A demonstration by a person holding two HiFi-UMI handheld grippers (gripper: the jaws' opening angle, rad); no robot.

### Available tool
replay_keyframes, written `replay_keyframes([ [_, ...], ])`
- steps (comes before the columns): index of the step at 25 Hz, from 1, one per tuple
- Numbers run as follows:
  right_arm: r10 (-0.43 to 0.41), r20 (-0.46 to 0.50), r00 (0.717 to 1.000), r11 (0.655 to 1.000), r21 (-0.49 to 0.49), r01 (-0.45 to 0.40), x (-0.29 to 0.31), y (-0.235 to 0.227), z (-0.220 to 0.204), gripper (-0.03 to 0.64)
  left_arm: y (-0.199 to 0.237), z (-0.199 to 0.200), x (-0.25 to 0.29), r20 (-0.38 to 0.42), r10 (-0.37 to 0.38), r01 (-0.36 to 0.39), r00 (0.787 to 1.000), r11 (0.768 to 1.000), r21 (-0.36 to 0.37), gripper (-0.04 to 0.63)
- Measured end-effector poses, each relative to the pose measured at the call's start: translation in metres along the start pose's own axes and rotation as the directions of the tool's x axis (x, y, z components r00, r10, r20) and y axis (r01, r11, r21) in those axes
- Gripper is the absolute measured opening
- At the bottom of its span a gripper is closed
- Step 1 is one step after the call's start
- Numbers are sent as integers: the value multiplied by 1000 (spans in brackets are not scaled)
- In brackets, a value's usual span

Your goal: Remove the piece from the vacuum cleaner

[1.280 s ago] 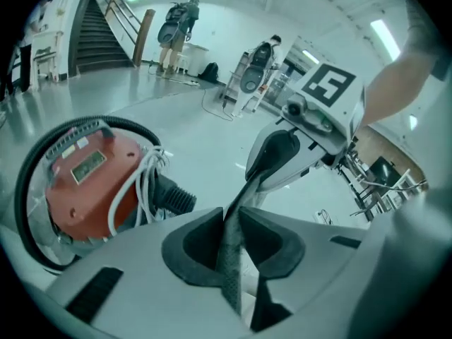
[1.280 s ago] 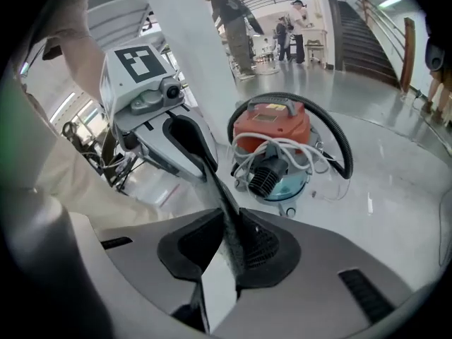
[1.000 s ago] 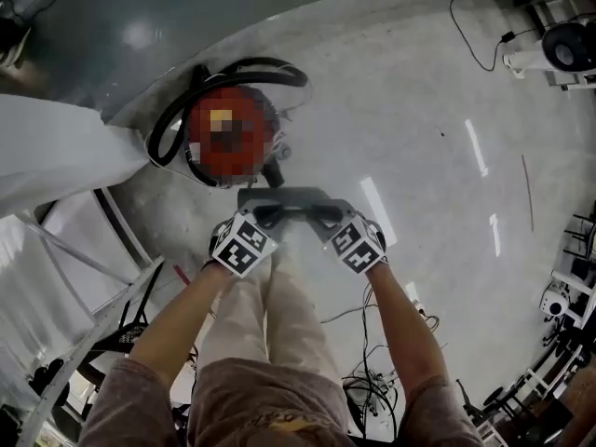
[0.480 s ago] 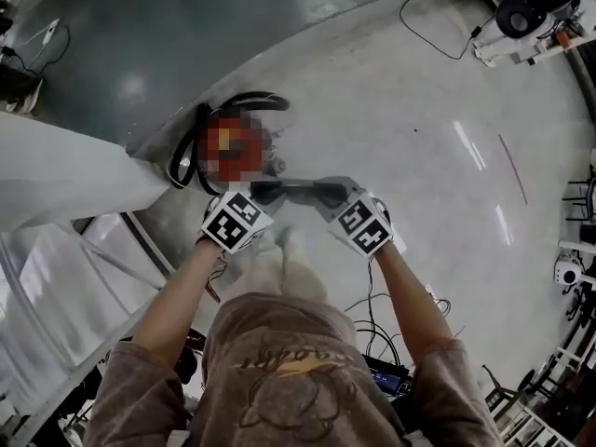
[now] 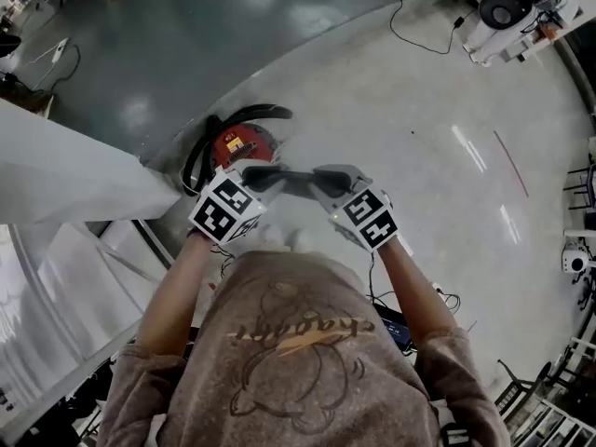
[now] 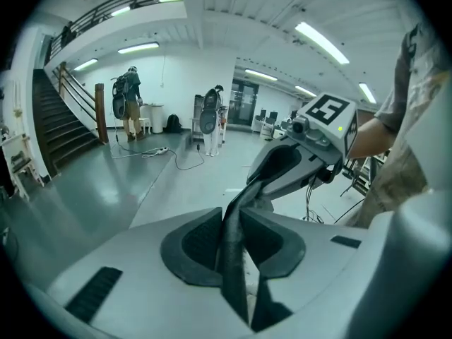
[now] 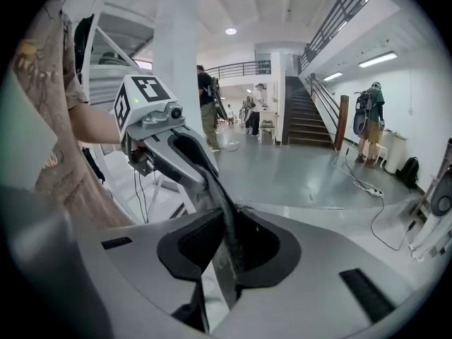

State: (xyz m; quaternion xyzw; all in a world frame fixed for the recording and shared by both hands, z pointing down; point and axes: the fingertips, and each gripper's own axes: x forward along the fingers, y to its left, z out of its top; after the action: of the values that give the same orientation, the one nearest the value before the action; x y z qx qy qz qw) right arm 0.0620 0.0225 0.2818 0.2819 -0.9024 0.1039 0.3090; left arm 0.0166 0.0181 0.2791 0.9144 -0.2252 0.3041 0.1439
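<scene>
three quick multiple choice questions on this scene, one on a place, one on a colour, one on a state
1. Where is the vacuum cleaner?
A. on the floor, beyond the left hand-held gripper
B. on a table
C. in the person's lap

2. What colour is its top?
A. blue
B. red
C. green

3. How is the dark piece held?
A. by one gripper alone
B. not held, lying on the floor
C. clamped by the left and the right hand-held gripper

1 A: the head view shows it down there.
2 B: its lid is red.
3 C: each gripper view shows jaws closed on it.
</scene>
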Motion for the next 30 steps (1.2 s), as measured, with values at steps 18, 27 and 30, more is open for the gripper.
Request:
replay_keyframes([
  [18,-50,58,997,997,54,47,-38,5,12,63,-21,26,-11,127,33,-33,991,999,-2,77],
  [27,-66,65,996,994,94,60,-27,0,-11,63,-20,12,10,129,40,-36,991,999,-33,80],
  [30,-60,67,996,994,96,53,-26,0,-12,63,-21,10,10,125,51,-48,991,998,-31,80],
])
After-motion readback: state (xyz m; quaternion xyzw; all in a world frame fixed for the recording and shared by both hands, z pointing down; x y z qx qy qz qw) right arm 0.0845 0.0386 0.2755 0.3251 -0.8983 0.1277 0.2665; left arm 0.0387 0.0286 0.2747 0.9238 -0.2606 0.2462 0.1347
